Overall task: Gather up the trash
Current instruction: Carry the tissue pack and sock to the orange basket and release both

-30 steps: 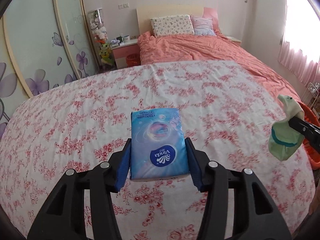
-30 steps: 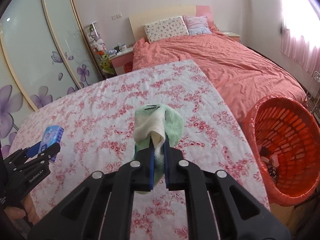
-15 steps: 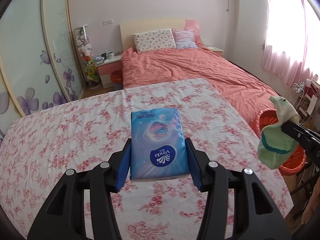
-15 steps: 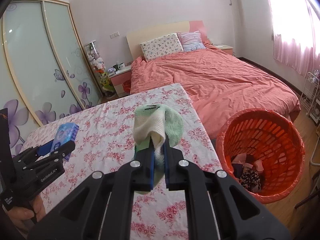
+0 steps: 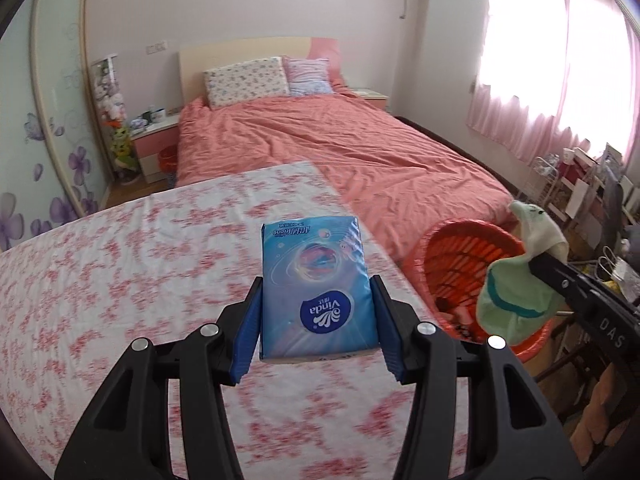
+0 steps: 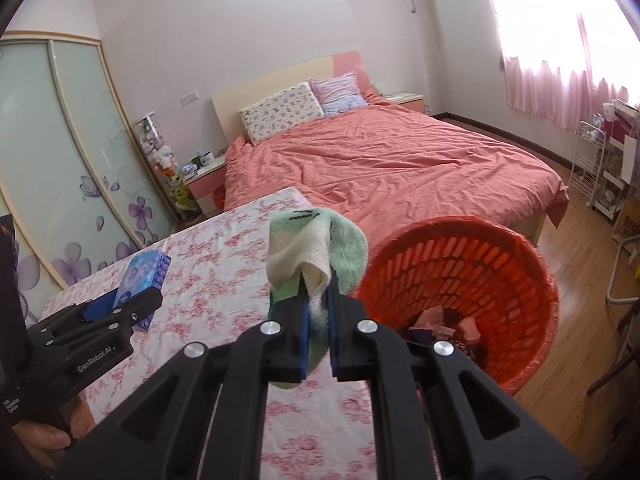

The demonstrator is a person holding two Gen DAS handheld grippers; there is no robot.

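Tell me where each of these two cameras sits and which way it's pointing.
Left wrist: rides the left gripper, looking forward and down over the floral-covered table towards the pink bed; its jaws clamp a blue tissue pack.
Right wrist: rides the right gripper, facing the bed and the red plastic basket; its jaws pinch a green and cream sock; a hand shows lower left.
Shared: table, bed, basket, tissue pack, sock, each other's gripper.
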